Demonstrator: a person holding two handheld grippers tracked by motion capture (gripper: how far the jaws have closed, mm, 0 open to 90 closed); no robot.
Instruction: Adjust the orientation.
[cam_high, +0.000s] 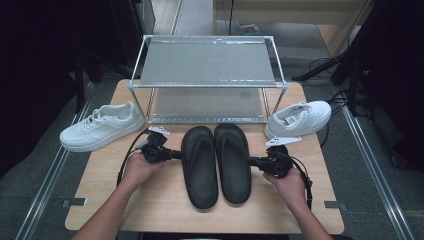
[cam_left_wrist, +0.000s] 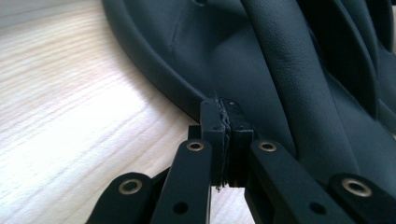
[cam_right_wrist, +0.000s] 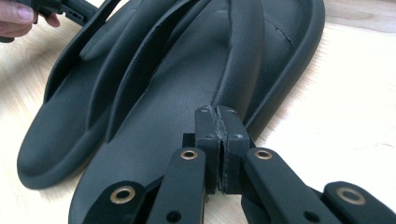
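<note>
**Paired grip on two black sandals, ahead of shelving**

Two black moulded flip-flop sandals lie side by side, touching, at the centre of the light wooden table (cam_high: 165, 210), toes pointing away from the person. The left black sandal (cam_high: 200, 165) and the right black sandal (cam_high: 233, 161) sit just in front of the silver two-tier metal shoe rack (cam_high: 207, 62), whose two shelves are bare.

The left gripper (cam_high: 177, 154) meets the outer edge of the left sandal from the left. In the left gripper view its fingers (cam_left_wrist: 212, 123) are pressed together at the sandal's rim, where the strap joins; any material caught between them is too thin to confirm. The right gripper (cam_high: 252, 161) mirrors this on the outer edge of the right sandal, fingers (cam_right_wrist: 207, 126) likewise pressed together at the strap base.

Approaching from opposite outer sides keeps the hands apart and the pair aligned, which suits lifting both together toward the rack.

One white lace-up sneaker (cam_high: 102, 126) lies at the table's far-left edge and a second white lace-up sneaker (cam_high: 298, 118) at the far right, both clear of the sandals and flanking the rack.
</note>
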